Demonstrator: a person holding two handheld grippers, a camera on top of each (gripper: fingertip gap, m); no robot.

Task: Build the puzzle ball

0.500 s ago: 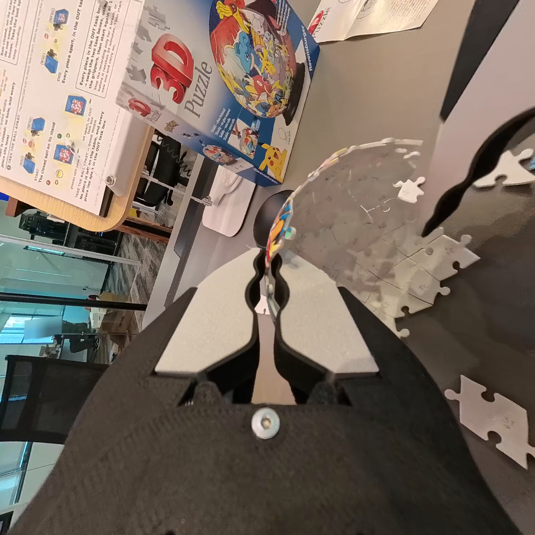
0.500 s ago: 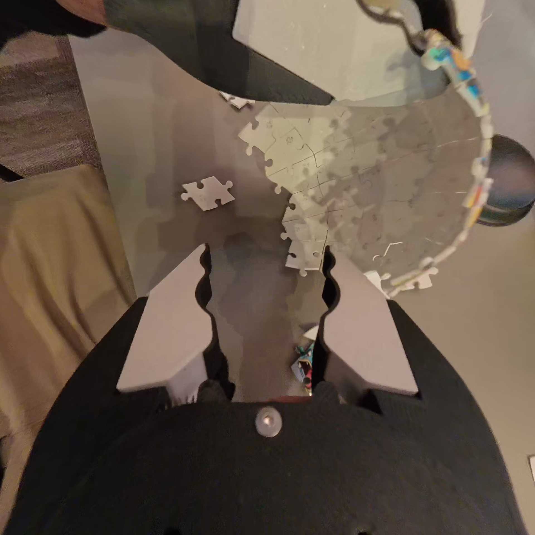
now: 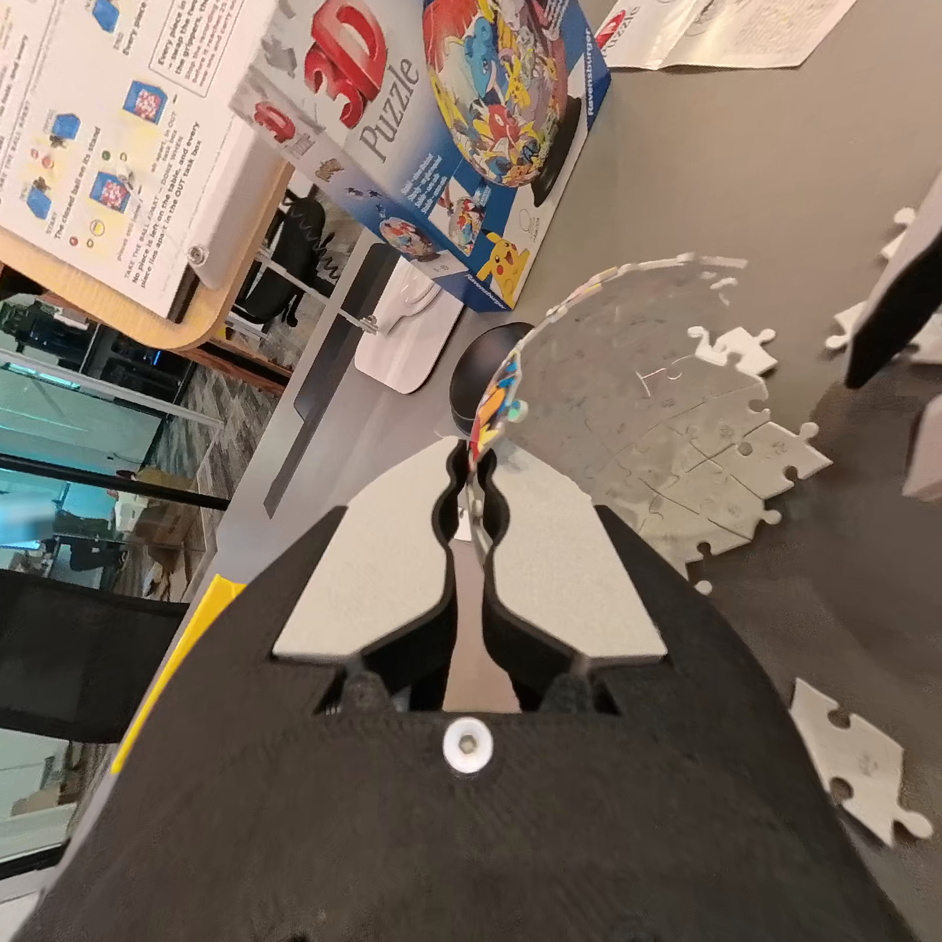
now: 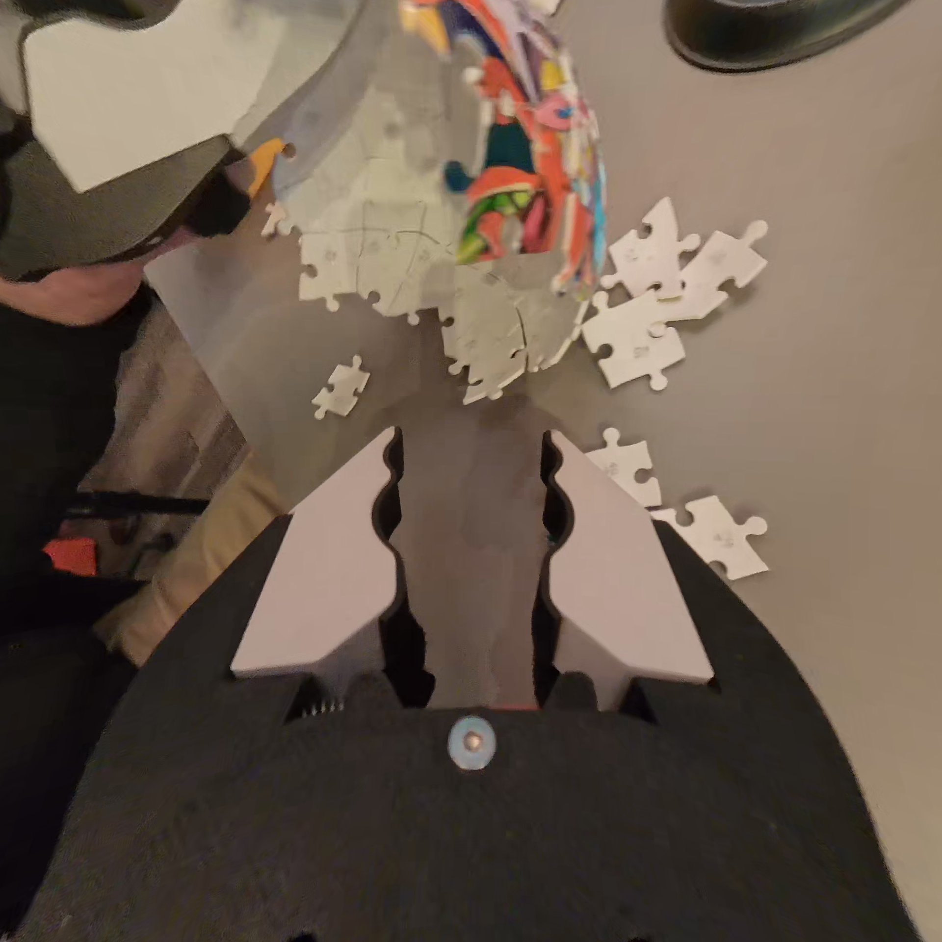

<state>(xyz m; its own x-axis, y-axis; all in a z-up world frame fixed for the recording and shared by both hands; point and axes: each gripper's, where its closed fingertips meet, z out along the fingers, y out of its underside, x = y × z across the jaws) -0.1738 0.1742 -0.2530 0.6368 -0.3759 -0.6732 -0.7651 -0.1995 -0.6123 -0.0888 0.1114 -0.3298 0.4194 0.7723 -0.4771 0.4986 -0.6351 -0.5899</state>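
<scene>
The partly built puzzle ball [image 3: 637, 408] is a curved shell, grey inside and coloured outside. My left gripper [image 3: 471, 459] is shut on its rim and holds it tilted over the grey table. In the right wrist view the shell [image 4: 387, 244] shows both its grey inside and its coloured outside, with the left gripper [image 4: 127, 102] at the upper left. My right gripper [image 4: 471, 443] is open with nothing between its fingers, a short way back from the shell's lower edge. It shows in the left wrist view at the far right edge [image 3: 907, 306].
Loose white pieces lie face down: one left of the right gripper [image 4: 341, 387], several to its right [image 4: 637, 346] [image 4: 713, 540], two in the left view [image 3: 734, 351] [image 3: 866, 775]. The black ball stand [image 3: 474, 377] and the puzzle box [image 3: 459, 127] sit behind the shell. One gripper's finger ends stand about 12 cm off the other's.
The right gripper has drawn back from the shell and shifted, so more loose pieces show. The shell's coloured outside now faces the right view. The left gripper keeps its hold.
</scene>
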